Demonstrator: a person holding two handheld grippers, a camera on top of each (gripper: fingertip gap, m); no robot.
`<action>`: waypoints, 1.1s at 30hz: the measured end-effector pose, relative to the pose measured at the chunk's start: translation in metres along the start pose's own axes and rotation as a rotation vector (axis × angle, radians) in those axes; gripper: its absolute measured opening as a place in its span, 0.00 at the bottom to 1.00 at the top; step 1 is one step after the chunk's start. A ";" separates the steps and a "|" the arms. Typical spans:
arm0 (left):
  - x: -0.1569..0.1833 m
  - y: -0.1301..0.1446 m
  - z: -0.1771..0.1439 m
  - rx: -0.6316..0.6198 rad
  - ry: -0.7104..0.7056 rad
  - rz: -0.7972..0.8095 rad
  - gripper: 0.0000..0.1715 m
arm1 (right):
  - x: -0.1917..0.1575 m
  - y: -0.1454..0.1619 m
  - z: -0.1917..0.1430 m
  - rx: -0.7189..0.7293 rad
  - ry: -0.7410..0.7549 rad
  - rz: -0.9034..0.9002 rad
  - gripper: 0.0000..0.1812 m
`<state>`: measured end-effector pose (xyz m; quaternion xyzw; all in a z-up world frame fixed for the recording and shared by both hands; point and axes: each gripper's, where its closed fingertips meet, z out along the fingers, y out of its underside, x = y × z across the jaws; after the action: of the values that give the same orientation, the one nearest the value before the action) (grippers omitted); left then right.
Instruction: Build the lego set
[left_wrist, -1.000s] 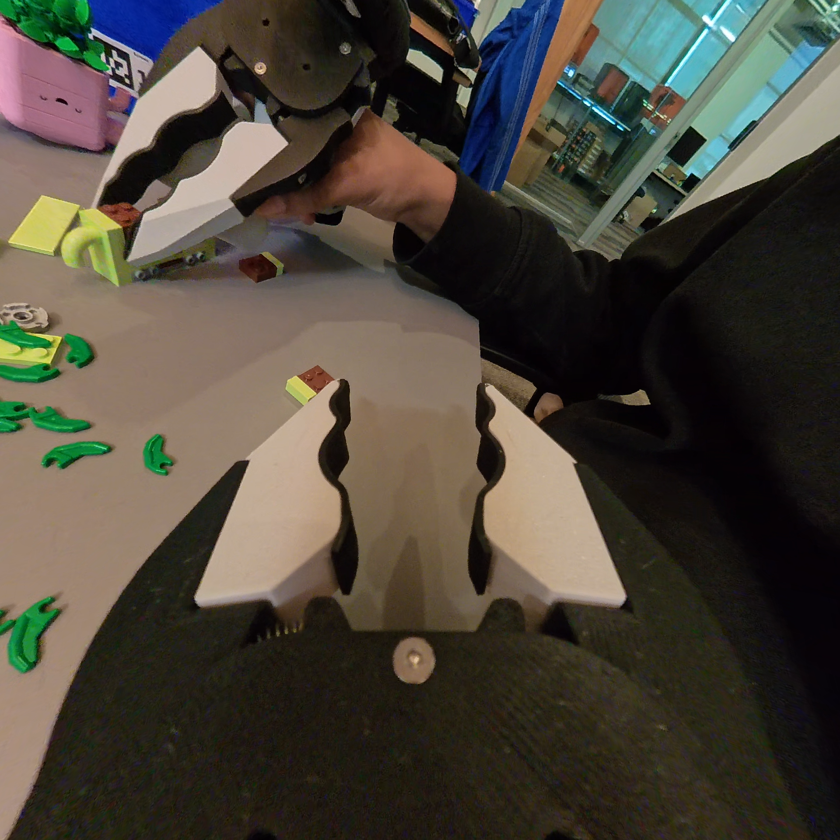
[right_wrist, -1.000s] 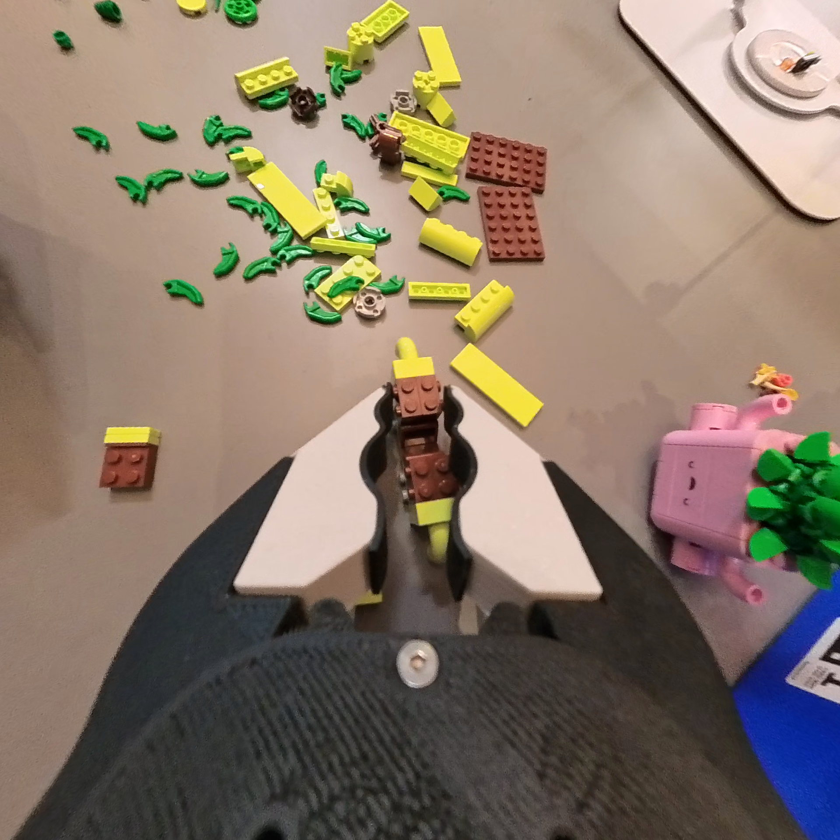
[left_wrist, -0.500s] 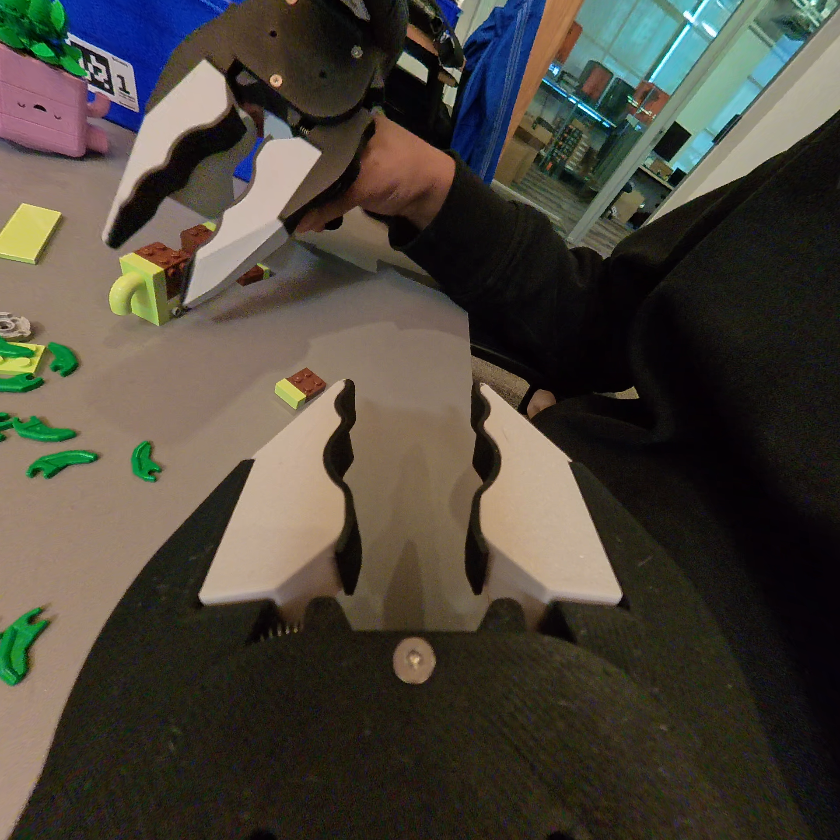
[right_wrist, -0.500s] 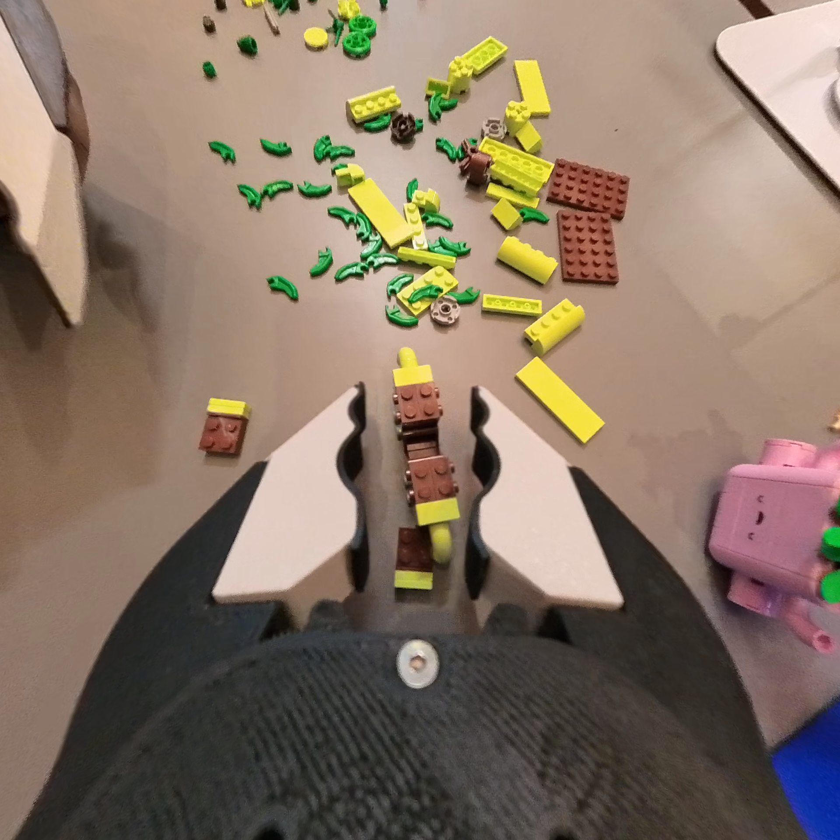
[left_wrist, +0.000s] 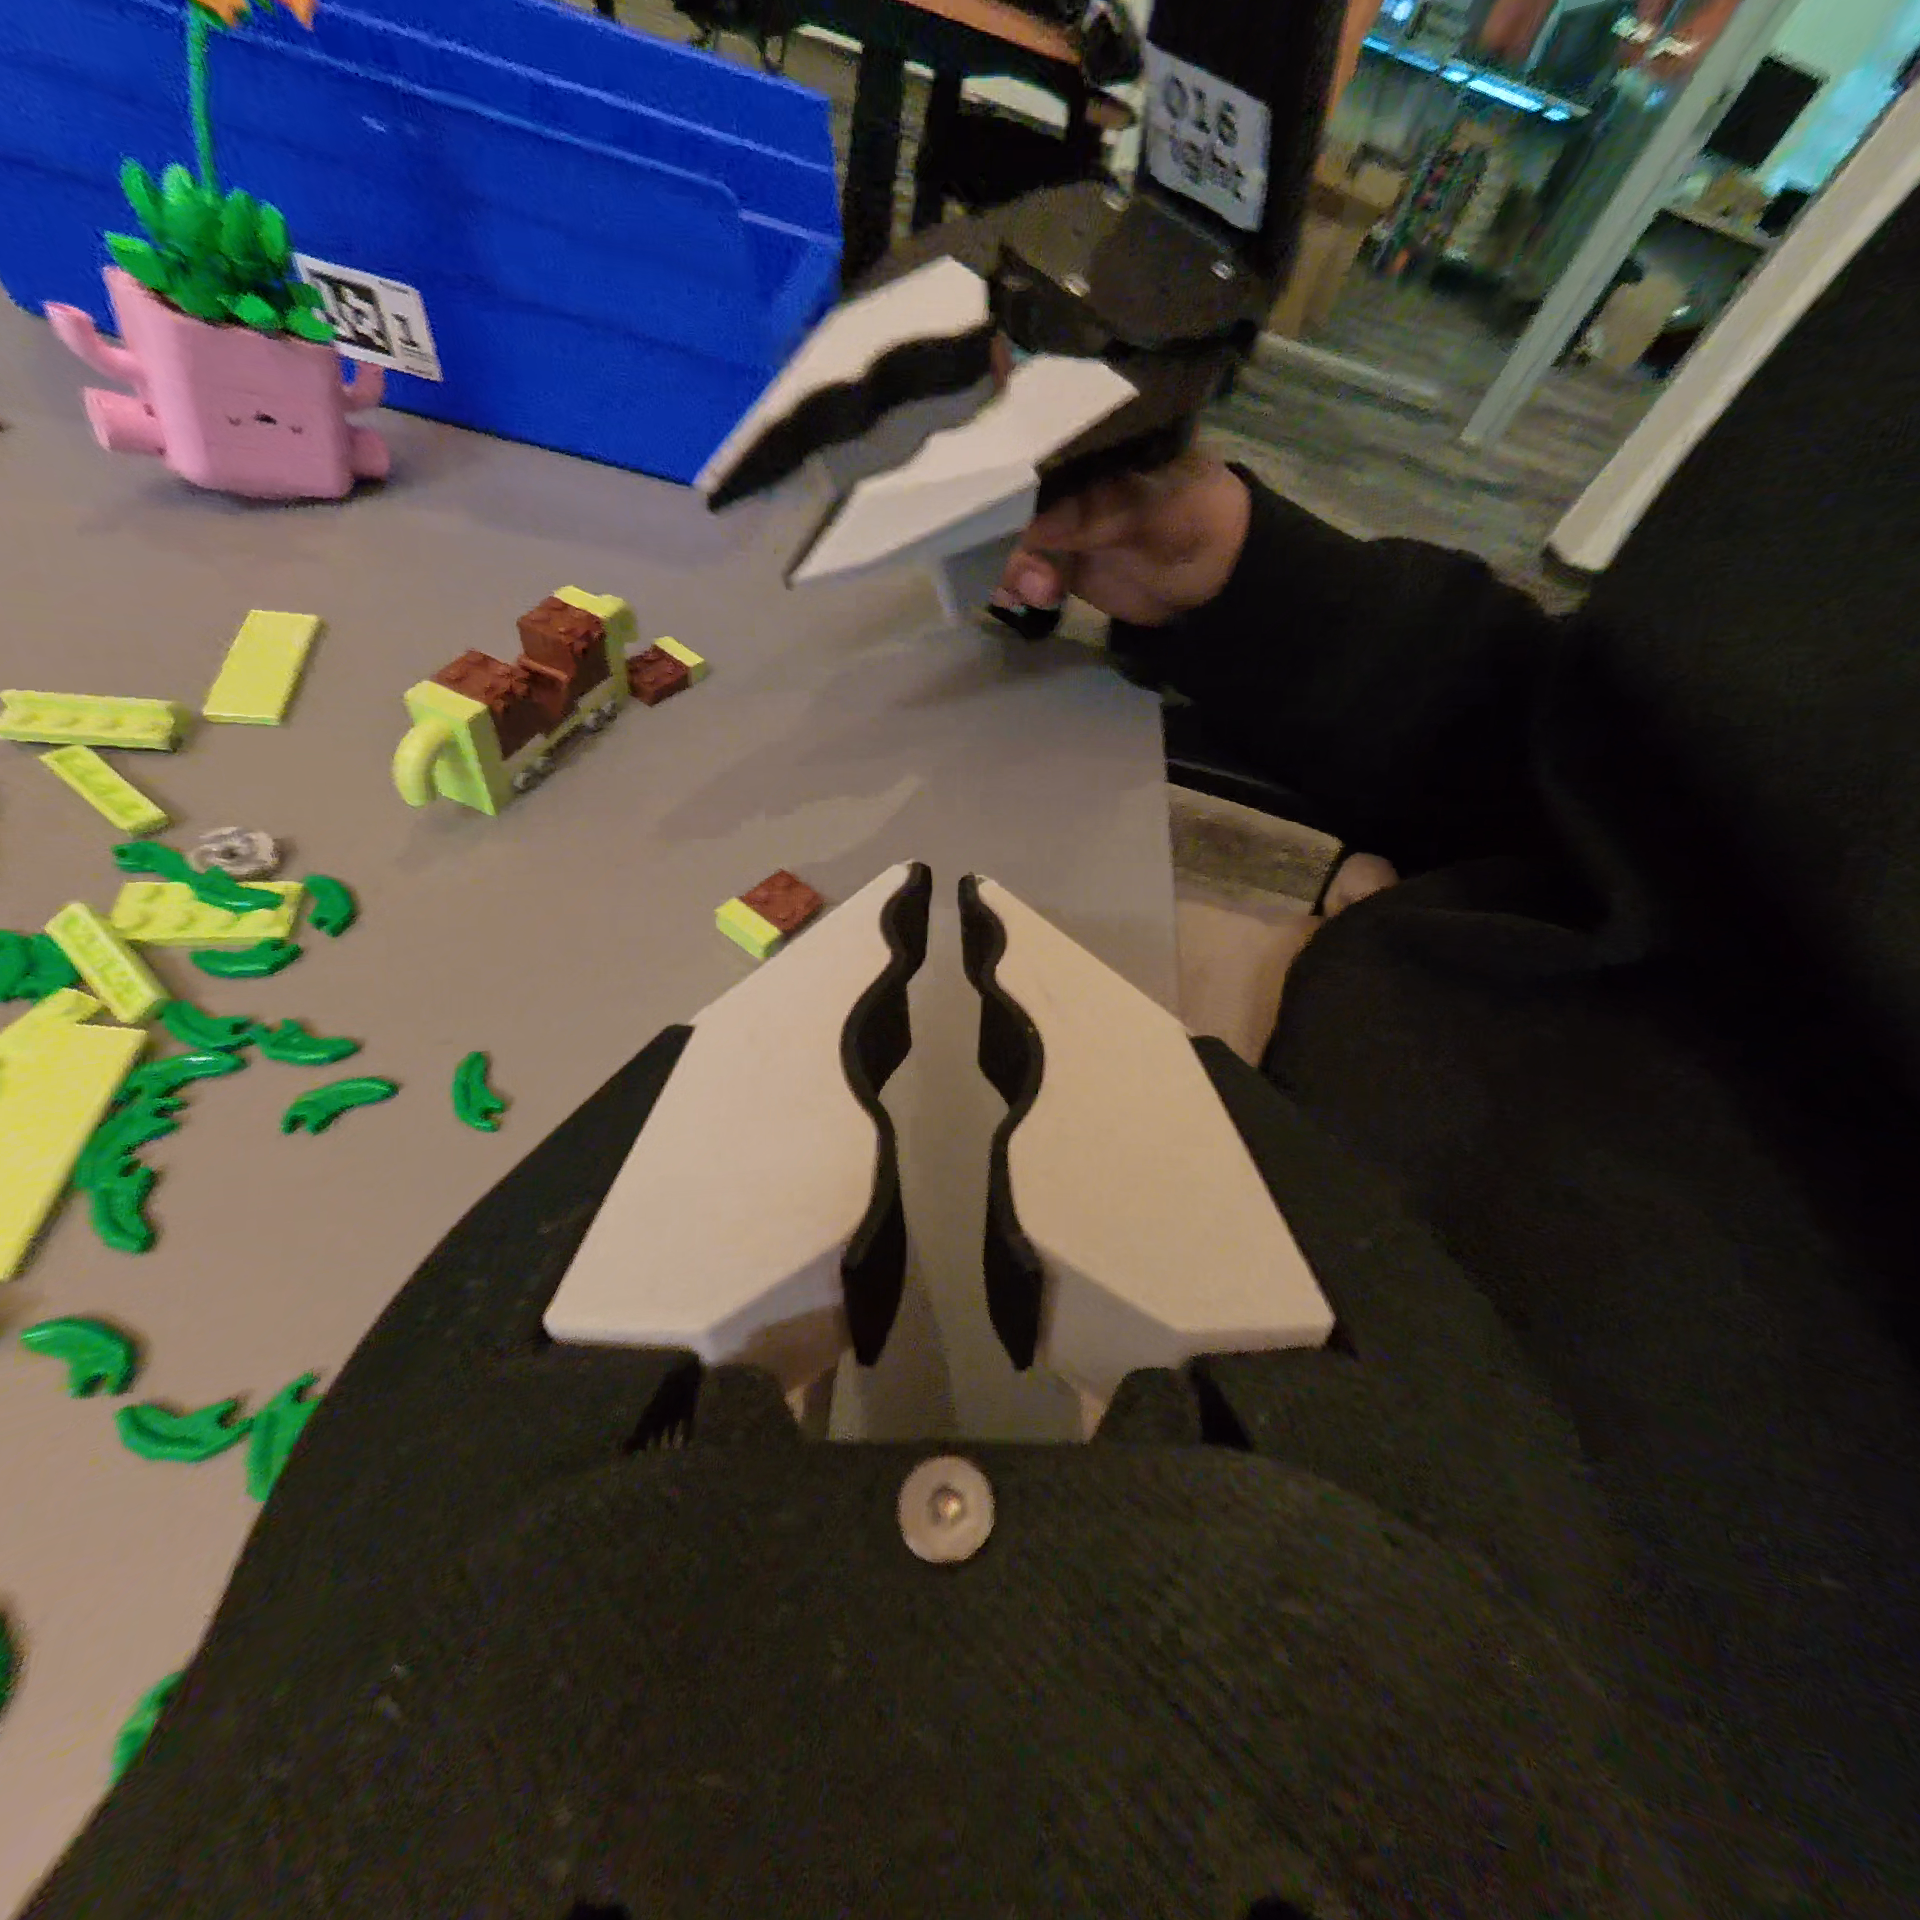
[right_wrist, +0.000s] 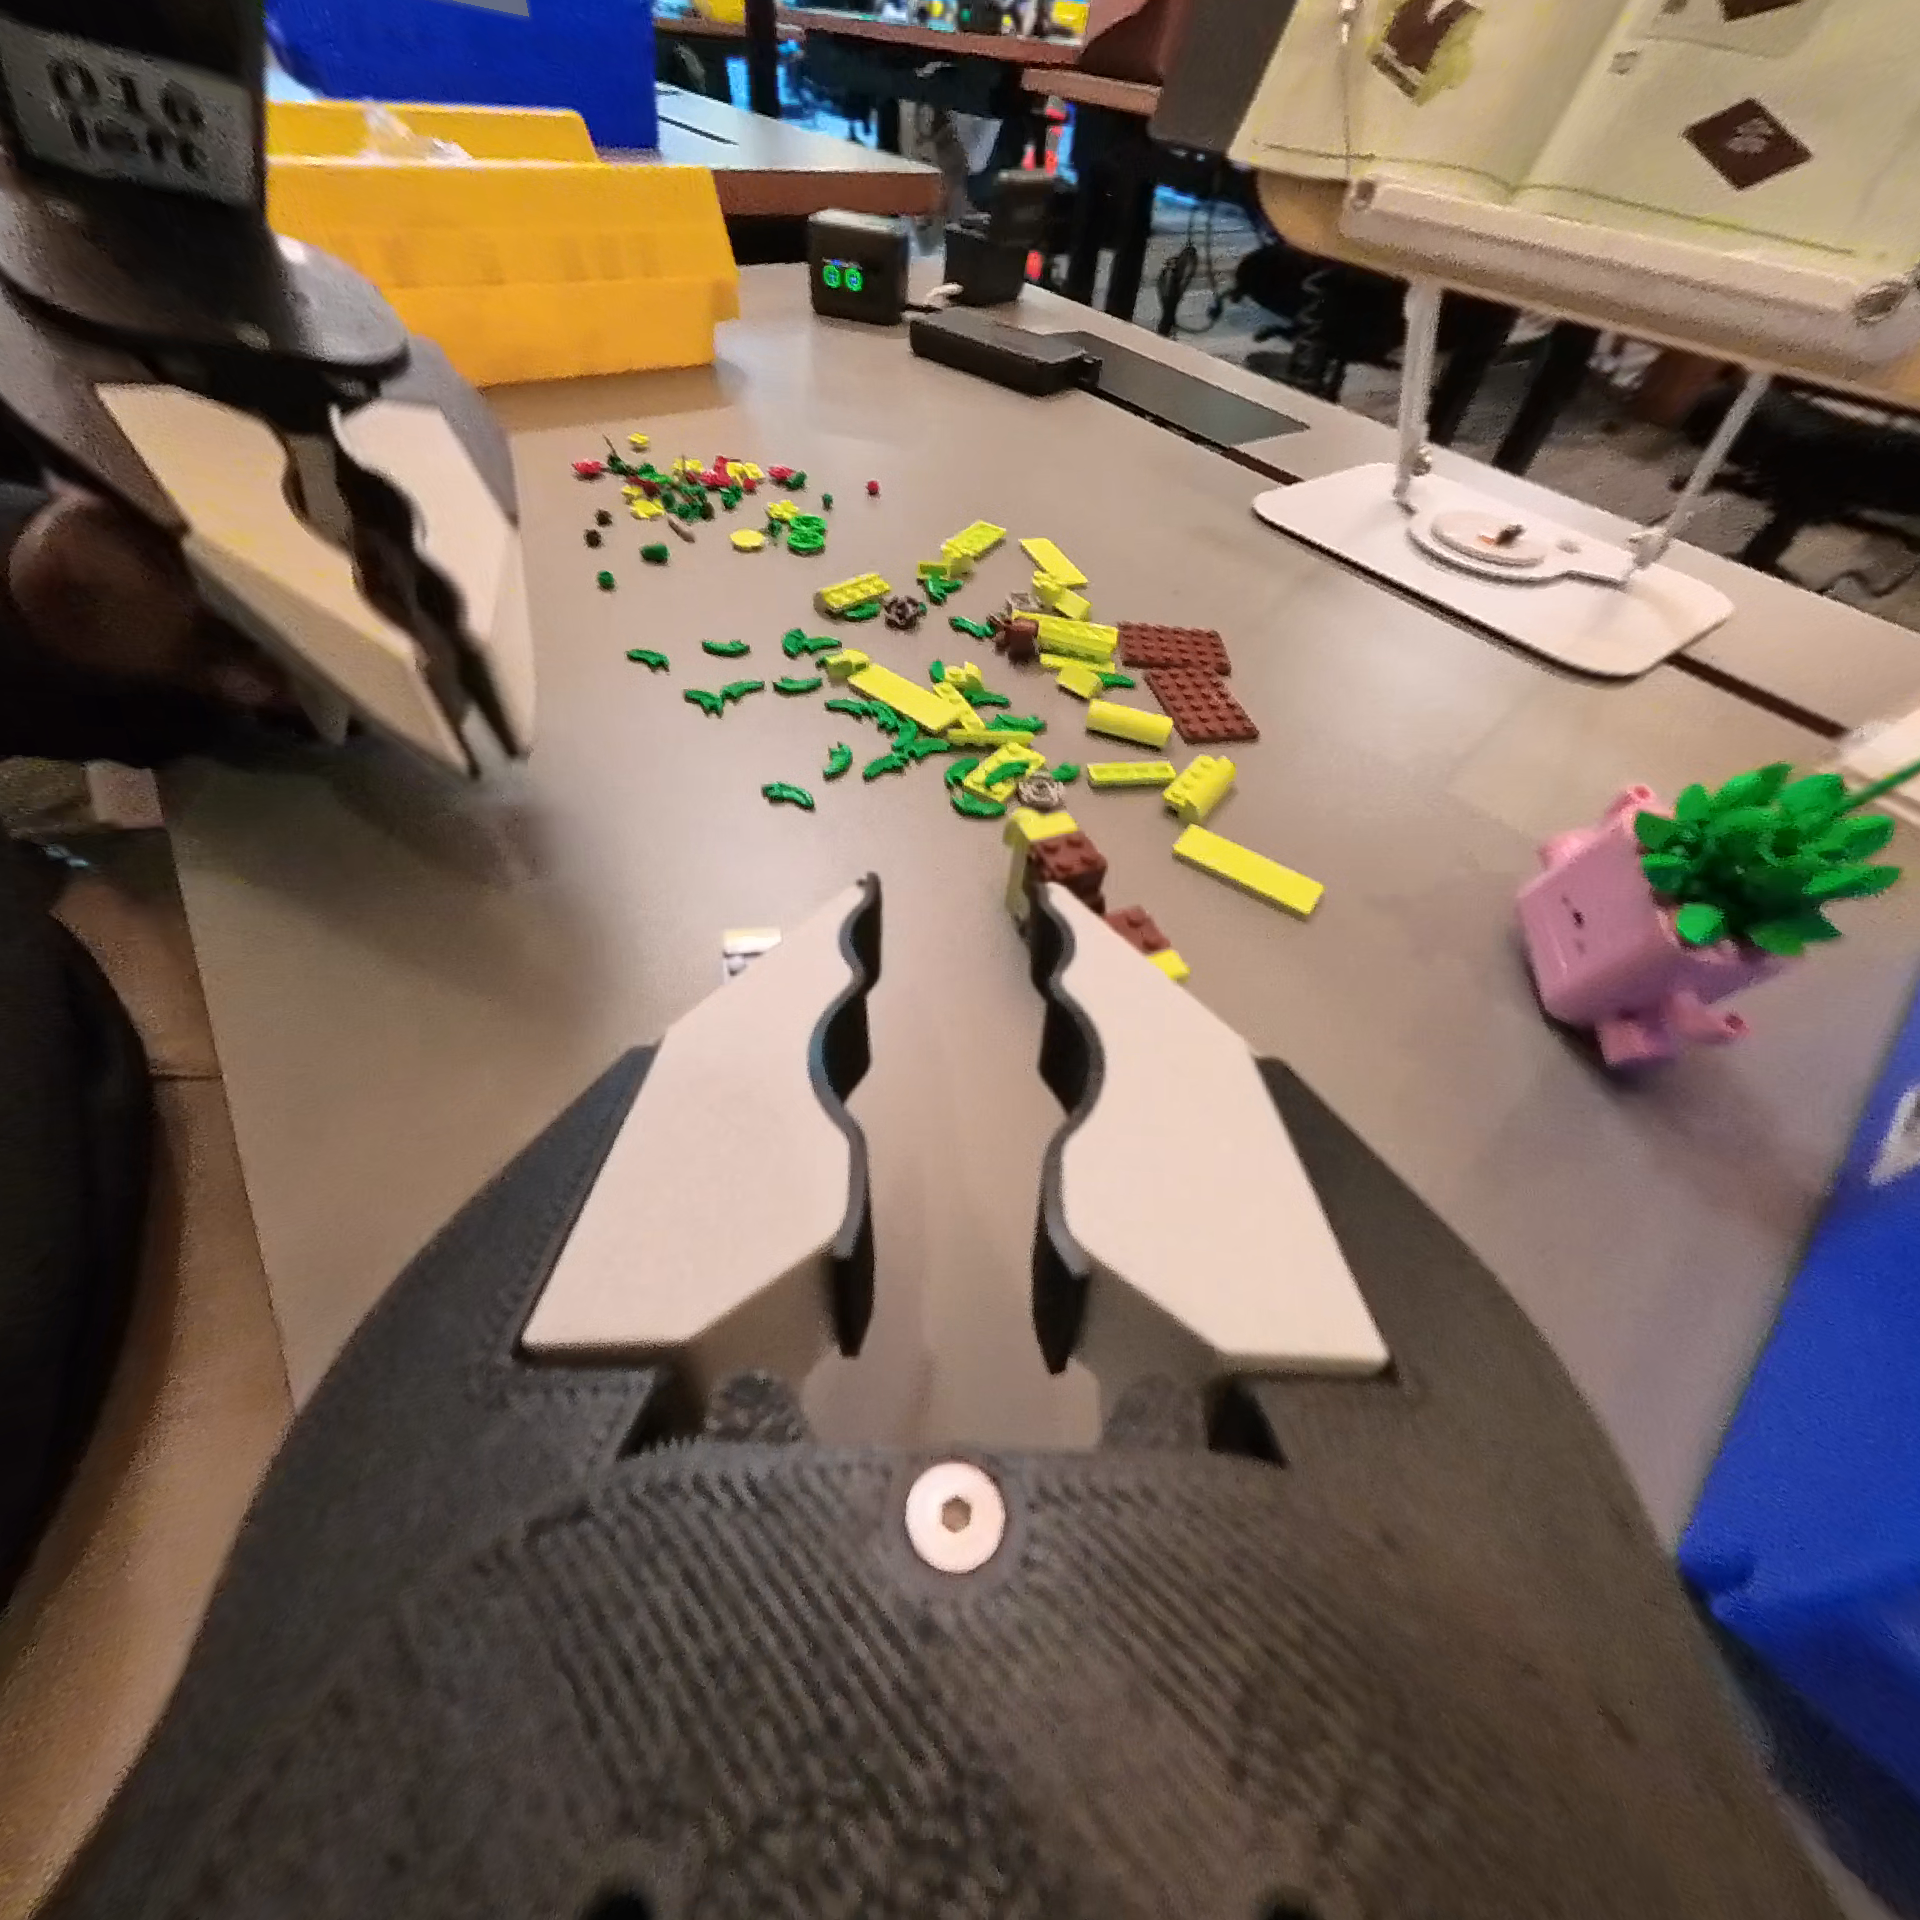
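Grippers both empty and clear of the grey table. Left gripper: jaws nearly closed, a narrow slit between the tips, nothing held; it hovers at the table's near right edge, just beside a small brown-and-lime brick. Right gripper: jaws parted, nothing between them, raised above the surface. Lime-and-brown lego assembly lies on the table, apart from both grippers; a second small brown-and-lime brick sits just beside its far end. In the right wrist view the assembly shows past the right fingertip, partly hidden. Loose lime, green and brown pieces lie scattered farther out. Pink lego planter with green leaves stands at far right, near a blue bin.
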<state>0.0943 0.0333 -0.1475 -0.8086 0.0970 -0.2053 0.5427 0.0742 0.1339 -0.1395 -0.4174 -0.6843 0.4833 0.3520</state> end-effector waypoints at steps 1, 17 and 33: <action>-0.006 -0.003 0.000 0.002 -0.034 0.019 0.03 | -0.001 0.005 -0.003 -0.004 0.011 -0.003 0.13; -0.048 0.004 0.024 -0.276 -0.184 0.217 0.36 | 0.002 0.013 -0.010 -0.032 -0.021 0.094 0.07; -0.039 0.044 0.053 -0.638 0.198 0.317 0.08 | -0.005 0.018 -0.006 -0.074 -0.118 0.145 0.07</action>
<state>0.0855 0.0752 -0.2134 -0.8882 0.3323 -0.1554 0.2764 0.0858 0.1349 -0.1558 -0.4494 -0.6891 0.5058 0.2595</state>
